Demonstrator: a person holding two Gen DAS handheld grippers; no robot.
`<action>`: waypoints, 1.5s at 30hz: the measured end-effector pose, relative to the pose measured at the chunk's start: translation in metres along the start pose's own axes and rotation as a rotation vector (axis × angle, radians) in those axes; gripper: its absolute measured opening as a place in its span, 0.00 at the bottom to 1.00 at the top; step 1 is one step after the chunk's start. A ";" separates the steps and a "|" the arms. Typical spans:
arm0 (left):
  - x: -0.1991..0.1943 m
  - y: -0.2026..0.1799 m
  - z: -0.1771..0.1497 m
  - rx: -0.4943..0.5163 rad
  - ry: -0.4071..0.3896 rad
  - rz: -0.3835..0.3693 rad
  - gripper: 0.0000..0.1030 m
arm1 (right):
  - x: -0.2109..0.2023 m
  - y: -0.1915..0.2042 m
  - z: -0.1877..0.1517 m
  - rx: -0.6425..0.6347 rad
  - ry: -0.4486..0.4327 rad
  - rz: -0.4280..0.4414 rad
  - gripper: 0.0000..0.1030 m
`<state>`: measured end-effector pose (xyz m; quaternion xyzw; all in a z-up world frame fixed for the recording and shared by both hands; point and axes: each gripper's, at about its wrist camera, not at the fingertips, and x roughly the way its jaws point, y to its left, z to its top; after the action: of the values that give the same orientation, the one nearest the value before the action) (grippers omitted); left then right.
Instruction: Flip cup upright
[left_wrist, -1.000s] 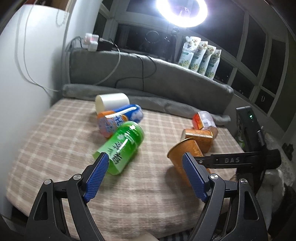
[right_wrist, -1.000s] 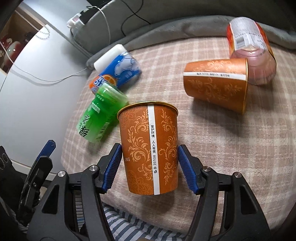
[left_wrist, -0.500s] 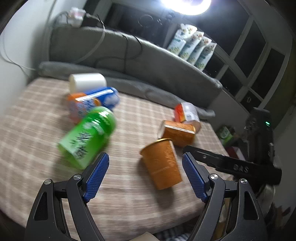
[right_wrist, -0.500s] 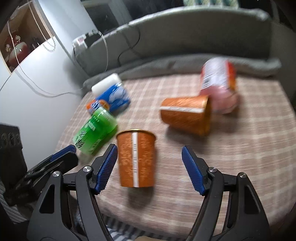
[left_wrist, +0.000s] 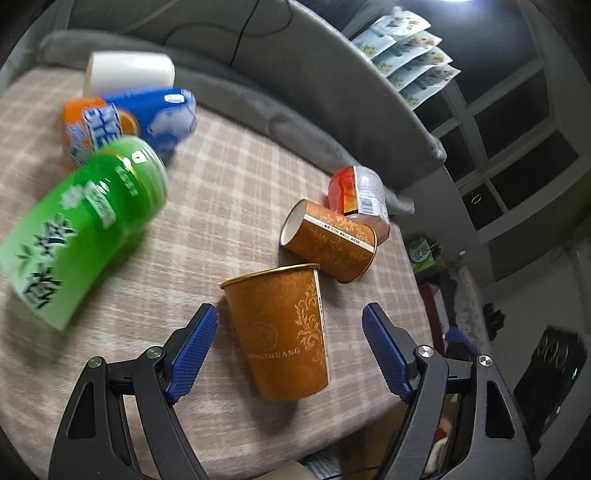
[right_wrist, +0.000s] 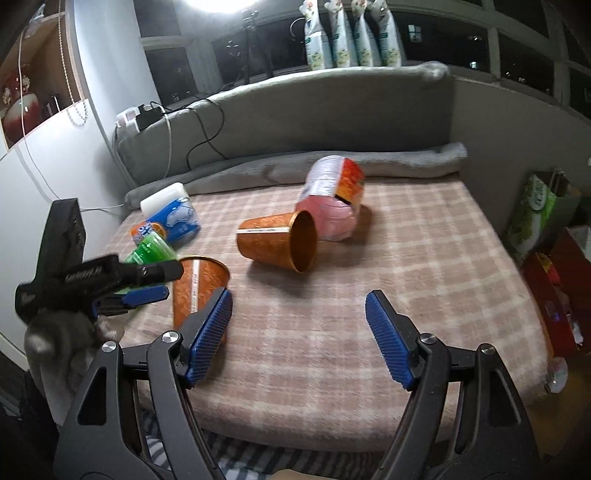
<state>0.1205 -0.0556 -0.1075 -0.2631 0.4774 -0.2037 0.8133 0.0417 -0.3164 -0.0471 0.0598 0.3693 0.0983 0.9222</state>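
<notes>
An orange paper cup (left_wrist: 282, 328) stands upright on the checked cloth near the front edge; it also shows in the right wrist view (right_wrist: 197, 286), partly behind my right finger. My left gripper (left_wrist: 290, 349) is open, its blue pads on either side of this cup without touching it. A second orange cup (left_wrist: 328, 245) lies on its side behind it, seen in the right wrist view (right_wrist: 277, 242) with its mouth facing right. My right gripper (right_wrist: 299, 332) is open and empty, pulled back to the right of the upright cup.
A green can (left_wrist: 81, 225), a blue-and-orange pack (left_wrist: 125, 118) and a white roll (left_wrist: 129, 72) lie at the left. A red-and-pink container (right_wrist: 334, 195) lies behind the lying cup. A grey padded wall (right_wrist: 295, 118) bounds the back. The surface's edge (right_wrist: 332, 439) is close in front.
My right gripper let go of the cup, left it standing upright and drew back to the right. My left gripper moved in and now straddles that cup.
</notes>
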 end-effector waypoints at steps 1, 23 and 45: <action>0.001 0.000 0.001 -0.010 0.007 -0.005 0.77 | -0.004 -0.002 -0.002 -0.001 -0.009 -0.015 0.75; 0.031 0.014 0.008 -0.059 0.058 0.016 0.65 | -0.013 -0.012 -0.006 0.036 -0.039 -0.052 0.75; 0.014 -0.037 0.001 0.244 -0.159 0.186 0.64 | -0.011 -0.019 -0.010 0.059 -0.032 -0.058 0.75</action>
<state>0.1250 -0.0924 -0.0934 -0.1323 0.4054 -0.1626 0.8898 0.0297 -0.3372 -0.0503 0.0780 0.3591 0.0596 0.9281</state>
